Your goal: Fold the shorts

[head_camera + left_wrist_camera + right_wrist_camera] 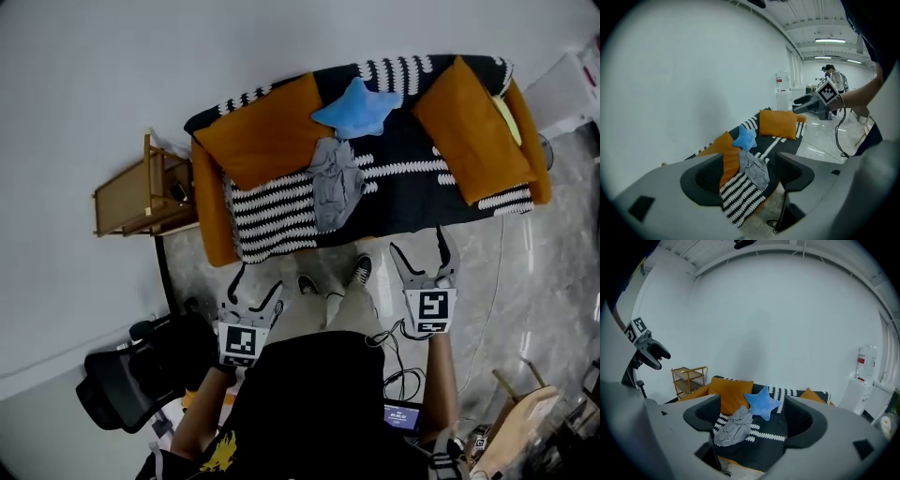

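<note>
Crumpled grey cloth shorts [336,184], glossy stone-look floor [525,272], wooden shelf [141,197].

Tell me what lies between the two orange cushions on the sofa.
Head view: a blue star pillow lies between the picture-left orange cushion and the picture-right orange cushion, the crumpled grey shorts just in front of it.

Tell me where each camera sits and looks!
Head view: on the person's head, facing down at sofa, shorts, left gripper, right gripper, legs.
Left gripper view: on the left gripper, looking between its open jaws at the sofa; right gripper at right.
Right gripper view: likewise from the right gripper; left gripper at upper left.
All share the shorts and star pillow.
</note>
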Motion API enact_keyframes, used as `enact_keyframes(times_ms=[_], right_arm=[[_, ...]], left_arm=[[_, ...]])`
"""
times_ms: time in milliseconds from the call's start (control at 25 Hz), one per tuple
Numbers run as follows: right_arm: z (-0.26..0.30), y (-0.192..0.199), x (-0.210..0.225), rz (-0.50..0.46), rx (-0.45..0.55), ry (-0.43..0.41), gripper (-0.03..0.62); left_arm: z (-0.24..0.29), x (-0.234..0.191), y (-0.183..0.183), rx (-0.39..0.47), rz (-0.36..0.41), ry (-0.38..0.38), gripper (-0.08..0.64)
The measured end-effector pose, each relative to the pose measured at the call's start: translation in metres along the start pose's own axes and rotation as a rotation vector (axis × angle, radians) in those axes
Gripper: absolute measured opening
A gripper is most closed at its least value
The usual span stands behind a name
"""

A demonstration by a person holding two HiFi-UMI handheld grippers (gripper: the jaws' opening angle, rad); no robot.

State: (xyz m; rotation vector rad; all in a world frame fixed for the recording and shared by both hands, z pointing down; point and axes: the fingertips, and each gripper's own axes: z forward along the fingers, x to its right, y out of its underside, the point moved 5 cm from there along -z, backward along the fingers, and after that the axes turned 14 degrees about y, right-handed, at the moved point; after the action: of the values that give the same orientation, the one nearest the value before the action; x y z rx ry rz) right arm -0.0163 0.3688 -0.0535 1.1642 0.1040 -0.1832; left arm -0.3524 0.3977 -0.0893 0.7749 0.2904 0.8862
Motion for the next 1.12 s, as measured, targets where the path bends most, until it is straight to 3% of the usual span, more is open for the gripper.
enact_keyframes(times_ms=[200, 480, 640, 760, 960, 1120], right_arm=[[0.064, 0.011, 0.007, 0.119, -0.086, -0.035, 0.419], [0.128, 0.003, -0.013, 0.037, -0.181, 0.032, 0.397], [0.163, 0.008, -0.047, 0.051, -0.275, 0.057, 0.382], [0.192, 0.027, -0.068, 0.001, -0.341, 0.067, 0.371], [0.264, 0.093, -0.082, -0.196, -0.431, 0.030, 0.334], [0.326, 0.165, -0.077, -0.277, -0.482, 0.022, 0.324]], left_arm=[[0.045, -0.029, -0.017, -0.028, 0.009, 0.052, 0.350], [0.093, -0.098, -0.013, 0.052, -0.021, 0.157, 0.350], [0.135, -0.136, 0.014, 0.007, -0.018, 0.289, 0.348], [0.180, -0.152, 0.041, -0.059, -0.007, 0.383, 0.347], [0.263, -0.158, 0.107, -0.152, -0.187, 0.439, 0.345], [0.337, -0.138, 0.179, -0.230, -0.351, 0.519, 0.345]])
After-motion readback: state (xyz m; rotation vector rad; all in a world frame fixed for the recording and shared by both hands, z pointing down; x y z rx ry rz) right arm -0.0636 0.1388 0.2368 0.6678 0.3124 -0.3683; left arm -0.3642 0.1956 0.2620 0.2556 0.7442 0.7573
